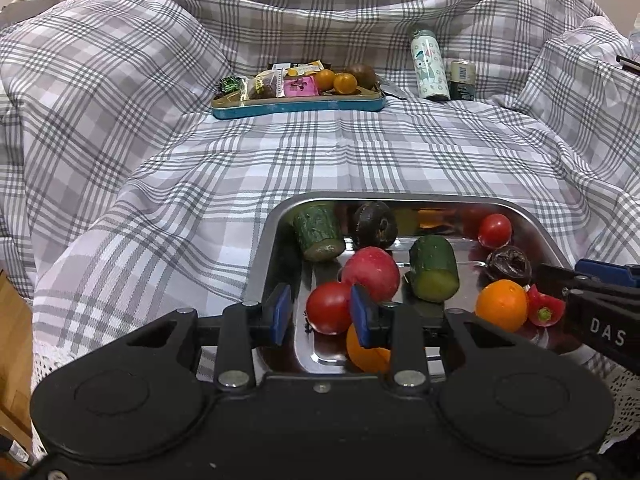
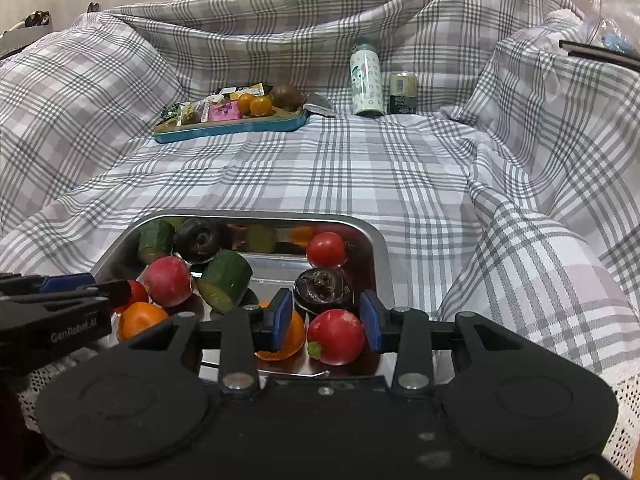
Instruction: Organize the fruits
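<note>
I see a shiny steel tray [image 1: 520, 216] with rounded corners lying on a rumpled grey-and-white plaid cloth [image 1: 360, 160], which may cover a desk, though the drape hides whatever lies beneath. The tray holds a smooth glossy tomato [image 1: 329, 307], a matte pinkish-red round fruit [image 1: 371, 274], two stubby cucumber chunks [image 1: 434, 274] with pale cut faces, wrinkled dark fruits [image 1: 509, 265], an orange [image 1: 501, 305] and a small red pepper [image 1: 545, 307]. My left tongs [image 1: 320, 314] stand open with nothing between the blue pads, poised over the tray's near left part, the tomato just ahead of them. My right tongs [image 2: 325, 320] are likewise parted and hold nothing; a red fruit with a green stem [image 2: 336, 342] sits between their tips, with a wrinkled dark fruit just behind it. Well apart, at the back, a teal tin tray [image 1: 298, 106] carries wrapped snacks [image 1: 300, 87], two small oranges [image 1: 336, 81] and a brownish fruit [image 1: 361, 75]. Beside it stand a patterned bottle [image 1: 429, 66] and a dark can [image 1: 462, 80].
</note>
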`<action>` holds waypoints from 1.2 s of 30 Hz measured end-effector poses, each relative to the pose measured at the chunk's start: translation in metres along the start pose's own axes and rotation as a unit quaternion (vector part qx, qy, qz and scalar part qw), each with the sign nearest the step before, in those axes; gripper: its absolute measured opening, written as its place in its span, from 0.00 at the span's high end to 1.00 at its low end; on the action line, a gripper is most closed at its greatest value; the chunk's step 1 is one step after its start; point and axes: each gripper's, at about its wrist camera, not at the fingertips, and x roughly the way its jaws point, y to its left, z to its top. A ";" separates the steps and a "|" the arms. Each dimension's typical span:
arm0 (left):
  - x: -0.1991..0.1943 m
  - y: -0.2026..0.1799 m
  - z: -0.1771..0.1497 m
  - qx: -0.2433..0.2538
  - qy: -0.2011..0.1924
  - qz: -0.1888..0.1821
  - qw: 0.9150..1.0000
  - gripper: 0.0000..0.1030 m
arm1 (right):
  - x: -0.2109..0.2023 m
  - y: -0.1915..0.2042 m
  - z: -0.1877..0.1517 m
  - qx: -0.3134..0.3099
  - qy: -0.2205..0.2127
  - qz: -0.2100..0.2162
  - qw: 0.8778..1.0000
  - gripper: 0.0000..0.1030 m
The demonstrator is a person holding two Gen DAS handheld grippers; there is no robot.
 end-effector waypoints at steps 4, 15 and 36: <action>-0.001 -0.005 -0.001 0.011 -0.006 0.007 1.000 0.60 | 0.002 -0.001 0.000 0.004 0.003 0.000 1.000 0.61; -0.001 -0.005 -0.002 0.013 -0.007 0.009 1.000 0.60 | 0.002 0.001 -0.002 -0.006 0.002 -0.001 1.000 0.61; -0.001 -0.004 -0.002 0.010 -0.006 0.006 1.000 0.60 | 0.002 0.000 -0.002 -0.005 0.001 0.000 1.000 0.61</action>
